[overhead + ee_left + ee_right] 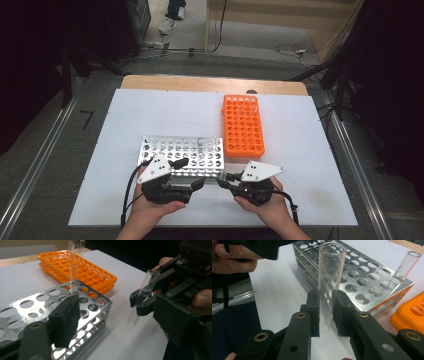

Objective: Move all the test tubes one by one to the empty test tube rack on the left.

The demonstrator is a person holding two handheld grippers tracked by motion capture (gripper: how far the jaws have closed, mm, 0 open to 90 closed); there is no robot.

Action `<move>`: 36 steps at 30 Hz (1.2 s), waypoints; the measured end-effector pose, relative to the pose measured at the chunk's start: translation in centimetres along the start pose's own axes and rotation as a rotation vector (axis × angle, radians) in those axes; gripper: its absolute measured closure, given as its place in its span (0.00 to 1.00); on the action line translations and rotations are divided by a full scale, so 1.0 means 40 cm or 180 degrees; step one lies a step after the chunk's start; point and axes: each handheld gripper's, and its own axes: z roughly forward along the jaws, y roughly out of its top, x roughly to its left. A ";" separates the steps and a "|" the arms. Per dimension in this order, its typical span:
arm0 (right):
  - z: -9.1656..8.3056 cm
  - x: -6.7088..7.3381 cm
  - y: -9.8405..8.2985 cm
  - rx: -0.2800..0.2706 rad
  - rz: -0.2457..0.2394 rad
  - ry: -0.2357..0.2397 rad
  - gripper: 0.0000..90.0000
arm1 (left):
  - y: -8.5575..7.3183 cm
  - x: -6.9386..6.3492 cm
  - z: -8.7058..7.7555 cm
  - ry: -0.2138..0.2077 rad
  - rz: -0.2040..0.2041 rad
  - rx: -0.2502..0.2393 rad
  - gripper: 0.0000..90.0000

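My right gripper [325, 312] is shut on a clear glass test tube [329, 277], held upright with its open mouth up and its round end just below the pads. In the high view this gripper [225, 179] hovers off the near right corner of the silver metal rack [182, 155]. My left gripper [190, 172] is open with nothing between its jaws, at the rack's near edge; one black finger [65, 320] lies over the rack [50, 300]. The left gripper view also shows the right gripper [140, 302] and its tube [146, 292]. Another tube [73, 272] stands in a corner hole.
An orange plastic rack [243, 125] lies beyond the metal rack, to its right, on the white table sheet [150, 110]. The wooden table edge [210, 82] runs along the back. A person's feet show on the floor far behind.
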 end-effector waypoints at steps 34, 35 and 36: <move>0.057 0.063 0.012 0.0214 -0.0351 -0.0074 0.82 | 0.002 -0.048 0.053 -0.0178 0.0219 0.0269 0.85; 0.057 0.063 0.011 0.0199 -0.0325 -0.0065 0.81 | 0.004 -0.047 0.053 -0.0182 0.0218 0.0274 0.85; 0.055 0.062 0.010 0.0184 -0.0308 -0.0060 0.80 | 0.004 -0.047 0.053 -0.0187 0.0208 0.0271 0.85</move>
